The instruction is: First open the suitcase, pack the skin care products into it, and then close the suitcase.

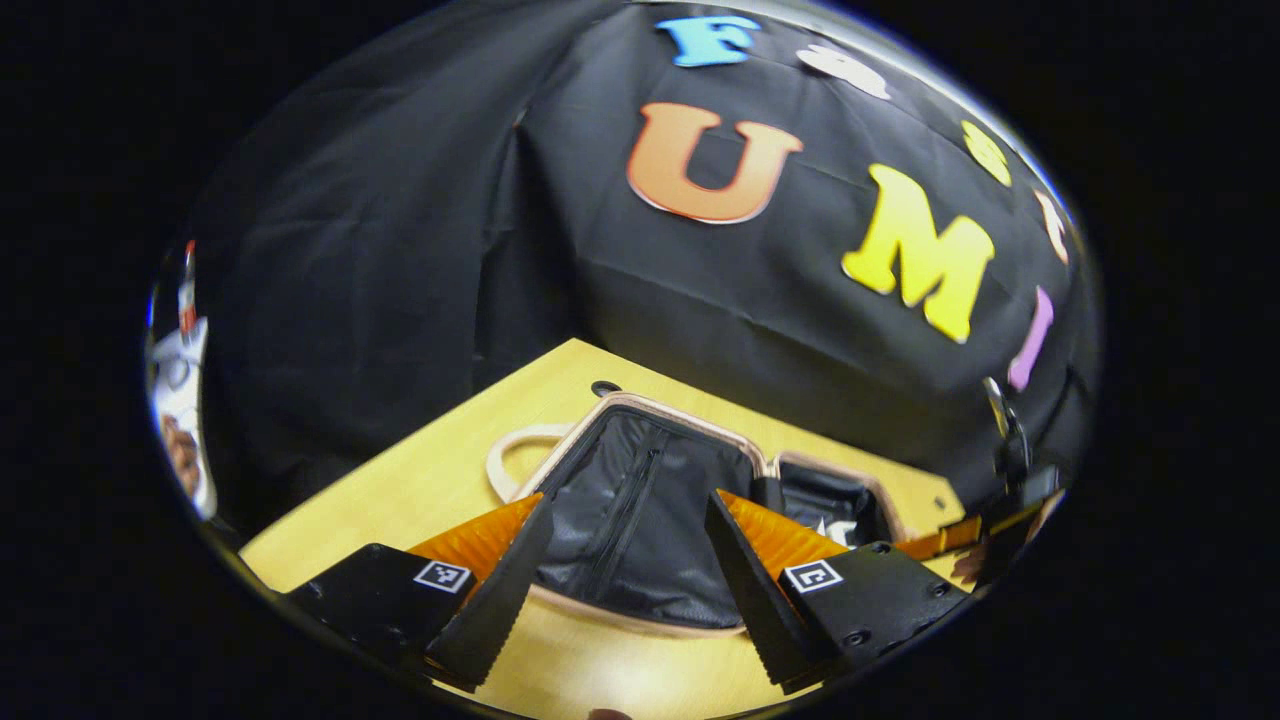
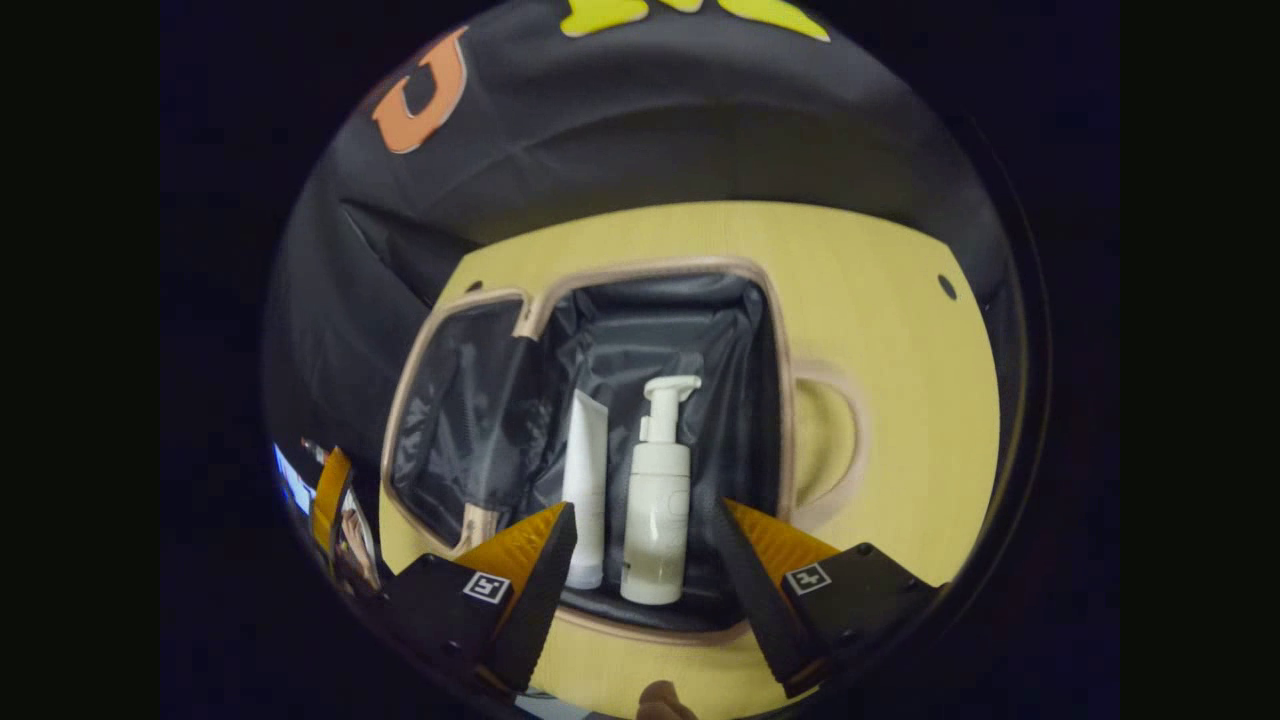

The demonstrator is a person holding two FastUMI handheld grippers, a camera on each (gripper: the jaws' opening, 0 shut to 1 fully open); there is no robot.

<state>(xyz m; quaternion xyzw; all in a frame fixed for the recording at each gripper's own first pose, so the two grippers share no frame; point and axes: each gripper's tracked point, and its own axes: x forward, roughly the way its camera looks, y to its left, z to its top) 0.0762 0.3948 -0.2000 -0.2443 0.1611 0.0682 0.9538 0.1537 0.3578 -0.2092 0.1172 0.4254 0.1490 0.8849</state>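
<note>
**Suitcase open, two products inside**

While both grippers hang with fingers spread and empty, the right gripper (image 2: pixel 640 570) faces the open suitcase (image 2: pixel 770 330) on the wooden table (image 2: pixel 900 330). Inside, a tube (image 2: pixel 585 480) lies just beside a pump bottle (image 2: pixel 657 500). Beyond the left gripper (image 1: pixel 625 570) spreads the suitcase's black lining.

A staged recording booth, not a home: black cloth wall (image 1: pixel 400 250) drapes the upper frame behind a bare pale wooden worktop (image 2: pixel 880 330) (drilled holes near its edges).
</note>
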